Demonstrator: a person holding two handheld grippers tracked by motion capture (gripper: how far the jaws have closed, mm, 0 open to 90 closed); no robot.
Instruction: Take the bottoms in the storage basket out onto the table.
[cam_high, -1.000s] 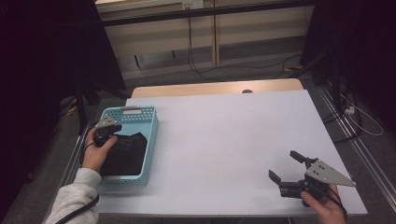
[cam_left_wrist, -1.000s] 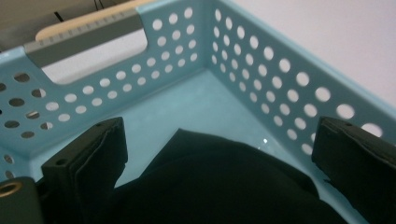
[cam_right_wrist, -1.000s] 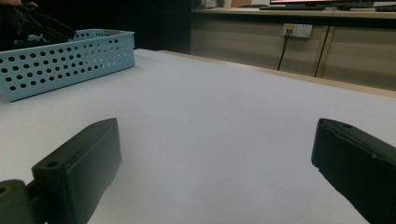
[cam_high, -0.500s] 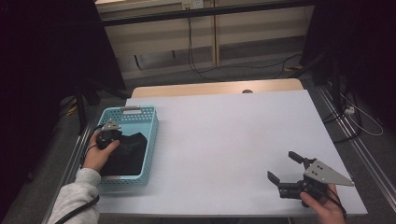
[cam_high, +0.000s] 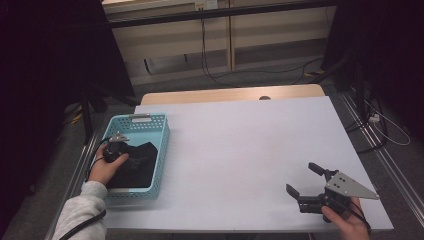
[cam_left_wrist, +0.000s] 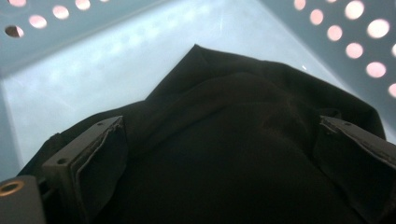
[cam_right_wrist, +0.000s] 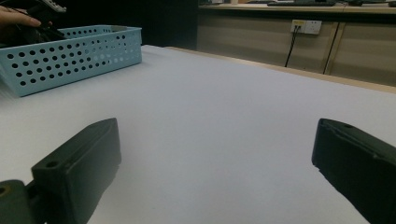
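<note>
A black cloth (cam_high: 137, 164) lies crumpled in a light blue perforated basket (cam_high: 150, 121) at the table's left edge. My left gripper (cam_high: 119, 150) reaches down into the basket, right on the cloth. In the left gripper view the cloth (cam_left_wrist: 233, 158) bulges up between the jaws, which stand wide apart on either side of it, so the left gripper (cam_left_wrist: 217, 126) is open. My right gripper (cam_high: 301, 177) rests open low over the white table (cam_high: 240, 145) near its front right corner, with nothing between its jaws (cam_right_wrist: 217, 130).
The basket's wall (cam_left_wrist: 70, 28) rises close around the left gripper. Seen from the right gripper, the basket (cam_right_wrist: 70, 51) stands far off across bare tabletop. Beyond the table's far edge are a wooden strip (cam_high: 230, 94), cables and dark stands on the floor.
My left gripper has sunk a little deeper into the basket, onto the black cloth. The right gripper has barely shifted.
</note>
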